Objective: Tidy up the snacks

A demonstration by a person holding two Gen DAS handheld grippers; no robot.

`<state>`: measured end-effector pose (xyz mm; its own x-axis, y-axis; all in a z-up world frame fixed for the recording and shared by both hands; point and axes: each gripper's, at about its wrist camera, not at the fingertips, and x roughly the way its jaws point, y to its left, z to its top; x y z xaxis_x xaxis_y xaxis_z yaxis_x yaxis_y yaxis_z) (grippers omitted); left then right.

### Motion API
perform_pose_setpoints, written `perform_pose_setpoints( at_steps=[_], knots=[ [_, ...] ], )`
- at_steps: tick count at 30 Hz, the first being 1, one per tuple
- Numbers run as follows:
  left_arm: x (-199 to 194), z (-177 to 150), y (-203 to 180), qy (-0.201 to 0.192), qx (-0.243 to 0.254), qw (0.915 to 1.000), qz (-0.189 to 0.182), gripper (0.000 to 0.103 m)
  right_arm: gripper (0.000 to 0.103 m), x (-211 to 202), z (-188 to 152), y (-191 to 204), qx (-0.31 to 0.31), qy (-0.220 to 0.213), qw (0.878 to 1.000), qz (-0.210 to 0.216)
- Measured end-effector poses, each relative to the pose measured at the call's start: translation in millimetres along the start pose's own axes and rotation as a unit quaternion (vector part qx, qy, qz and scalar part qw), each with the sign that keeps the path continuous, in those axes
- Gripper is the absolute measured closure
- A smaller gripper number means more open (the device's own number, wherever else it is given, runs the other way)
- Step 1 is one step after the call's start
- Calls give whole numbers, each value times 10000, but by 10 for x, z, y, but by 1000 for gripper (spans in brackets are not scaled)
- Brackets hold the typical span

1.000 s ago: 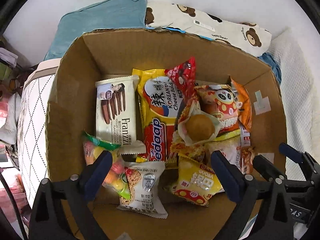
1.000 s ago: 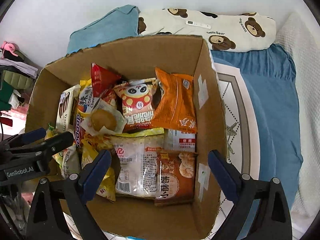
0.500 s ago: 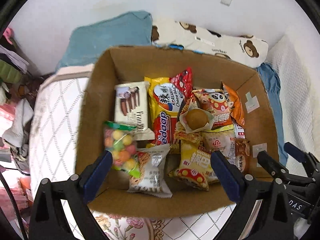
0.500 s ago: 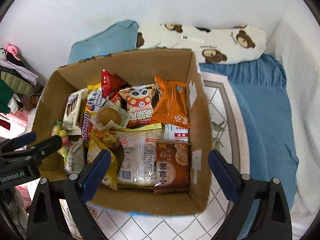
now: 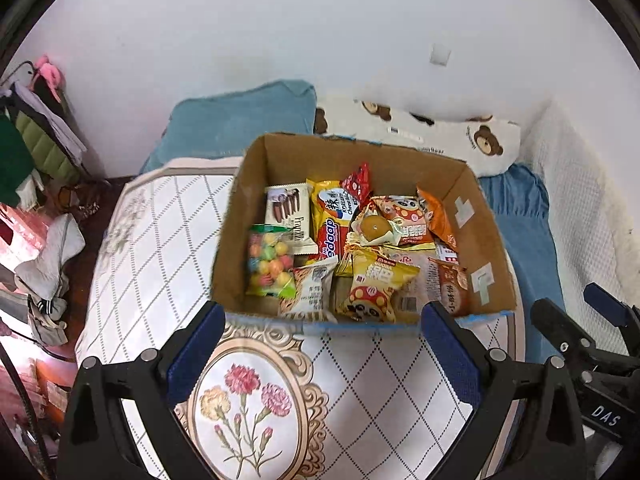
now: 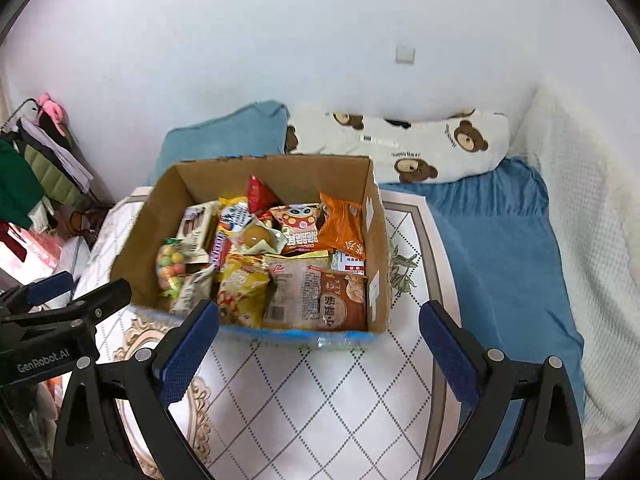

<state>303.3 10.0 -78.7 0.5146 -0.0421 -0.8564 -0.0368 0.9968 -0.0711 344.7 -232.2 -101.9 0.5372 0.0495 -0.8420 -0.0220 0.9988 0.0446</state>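
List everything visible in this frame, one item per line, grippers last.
cardboard box: one, brown, on the quilted mat, open top
snack packets: a dozen or so, mixed colours, in the box
candy bag: one, clear with coloured balls, box's near left corner
orange packet: one, against the box's right wall
quilted mat: one, white with flower print, under the box
bear pillow: one, cream, behind the box
blue pillow: one, behind the box
clothes: several, far left
left gripper: open, empty
right gripper: open, empty
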Motion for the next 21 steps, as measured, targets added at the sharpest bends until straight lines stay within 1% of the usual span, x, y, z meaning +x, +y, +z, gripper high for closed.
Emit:
perform_pose_setpoints(
  at_steps=[7, 11, 16, 18, 21],
  knots=[
    [-559, -356, 15, -507, 79, 9986, 93, 3, 1, -596, -299, -32, 71, -414, 9991, 99],
    [-819, -512, 22, -682, 67, 9976, 68, 3, 1, -929, -476, -28, 69, -640, 9979, 108],
    [-1128, -705, -35, -939, 171, 9954, 52, 3, 1, -1289, -690, 0, 78, -865, 9962, 115],
    [-1215, -772, -64, -1009, 212, 9946, 67, 3, 1, -1425, -781, -4, 138, -930, 9954, 170],
    [-1319, -853, -94, -1090, 261, 9937, 74, 3, 0, -1613, -878, -13, 132, -1041, 9944, 132]
  ],
)
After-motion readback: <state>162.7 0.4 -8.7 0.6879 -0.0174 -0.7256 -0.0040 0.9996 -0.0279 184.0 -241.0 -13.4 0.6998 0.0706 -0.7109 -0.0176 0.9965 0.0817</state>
